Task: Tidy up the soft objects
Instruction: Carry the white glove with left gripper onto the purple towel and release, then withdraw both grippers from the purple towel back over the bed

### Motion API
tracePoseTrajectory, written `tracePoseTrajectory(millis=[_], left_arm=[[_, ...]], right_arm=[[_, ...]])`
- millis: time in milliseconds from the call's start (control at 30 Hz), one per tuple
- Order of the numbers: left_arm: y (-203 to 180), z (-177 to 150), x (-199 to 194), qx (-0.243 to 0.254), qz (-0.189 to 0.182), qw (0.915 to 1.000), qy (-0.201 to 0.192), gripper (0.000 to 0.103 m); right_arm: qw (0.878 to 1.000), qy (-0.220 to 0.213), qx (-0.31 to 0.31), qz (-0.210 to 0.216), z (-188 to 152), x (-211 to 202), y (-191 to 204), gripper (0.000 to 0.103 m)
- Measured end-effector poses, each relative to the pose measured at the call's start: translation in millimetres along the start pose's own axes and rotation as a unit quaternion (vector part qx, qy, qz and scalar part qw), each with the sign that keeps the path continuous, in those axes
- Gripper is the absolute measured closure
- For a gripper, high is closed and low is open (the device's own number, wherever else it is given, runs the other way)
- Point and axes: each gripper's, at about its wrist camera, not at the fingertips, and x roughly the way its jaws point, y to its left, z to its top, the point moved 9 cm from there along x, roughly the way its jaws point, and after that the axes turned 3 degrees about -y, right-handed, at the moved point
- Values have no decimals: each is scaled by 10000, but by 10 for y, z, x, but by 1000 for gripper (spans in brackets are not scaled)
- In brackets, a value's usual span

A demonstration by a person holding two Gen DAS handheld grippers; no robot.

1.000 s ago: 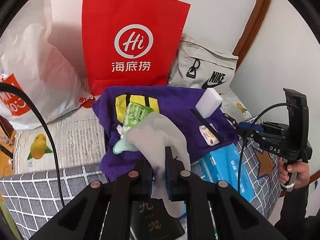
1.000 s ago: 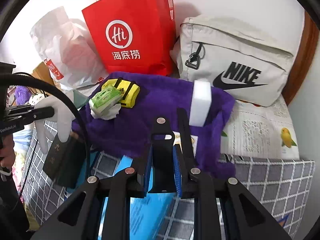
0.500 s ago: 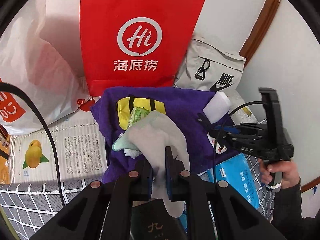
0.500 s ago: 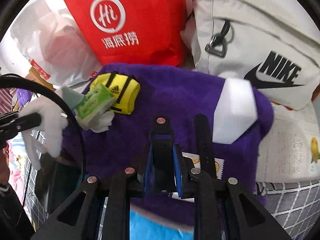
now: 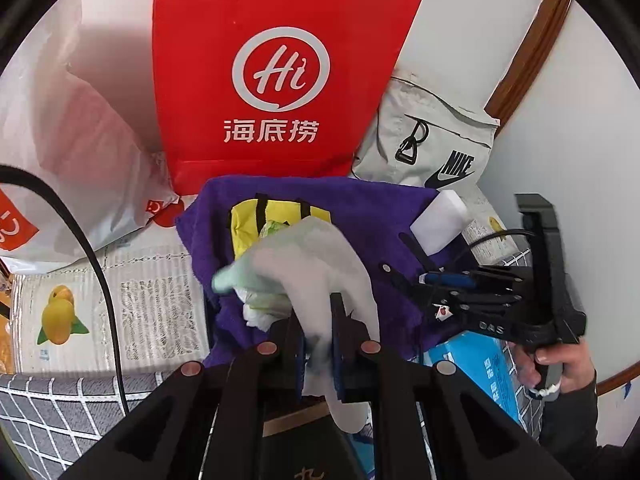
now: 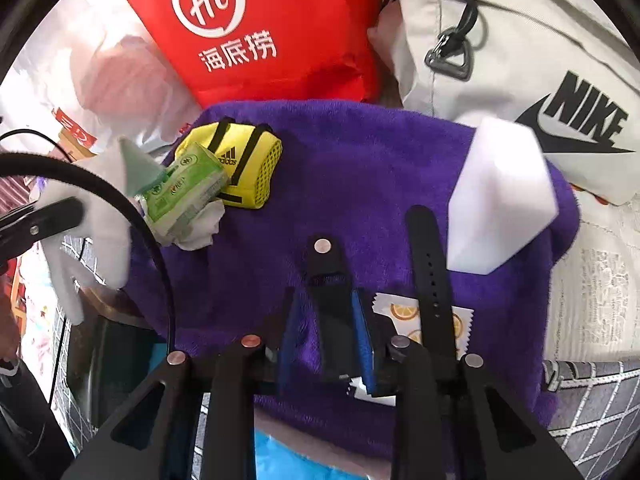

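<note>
A purple towel (image 6: 360, 168) lies spread in front of the bags, also in the left wrist view (image 5: 360, 208). On it rest a yellow mesh pouch (image 6: 248, 164), a green tissue pack (image 6: 188, 188), a white sponge block (image 6: 504, 196) and a small orange-print sachet (image 6: 404, 312). My left gripper (image 5: 319, 344) is shut on a white glove (image 5: 312, 264) and holds it over the towel's near left part. My right gripper (image 6: 326, 332) is shut on a black watch strap (image 6: 332, 280), low over the towel's front; its other strap (image 6: 428, 264) lies beside the fingers.
A red paper bag (image 5: 272, 72), a white plastic bag (image 5: 68, 140) and a grey Nike bag (image 6: 520, 48) stand behind the towel. A blue pack (image 5: 480, 372) and a dark book (image 5: 304, 452) lie at the near edge. A fruit-print cloth (image 5: 120, 300) covers the surface.
Both grippers have moved forward toward the towel. The glove now hangs over the tissue pack and pouch. The right gripper with the strap has come down onto the towel's front.
</note>
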Motion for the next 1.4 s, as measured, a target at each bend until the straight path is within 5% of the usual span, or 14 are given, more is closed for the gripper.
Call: tracePoseTrajectory(millis=[433,533,933,1033,1100,1133,1400], left_arm=[[-191,158,252,150,2,9999,78,92],[-220,145,381,177,-14,9997,180,92],[-226,156,659,144,-46,9991,385,92],[-249,173,700,22,-193,9987,468,74],[-208,214,665,-223,-164,9987,417,48],[-196,232,643,-260,-157,9988,379,45],[-194,244,416,-107,14,9997,228,44]], right_arm=[[9984,-551,72,-89,-1,-687,5,75],[9978,-638,83,-132,-30,-799,14,69],[9976,-673,131,-106,-108,-863,20,68],[9980,-611,125,-119,-140,-842,13,68],[9982,-578,134,-108,-158,-832,17,68],[9983,-552,135,-102,-172,-826,24,68],[9986,-516,55,-42,-322,-902,173,68]])
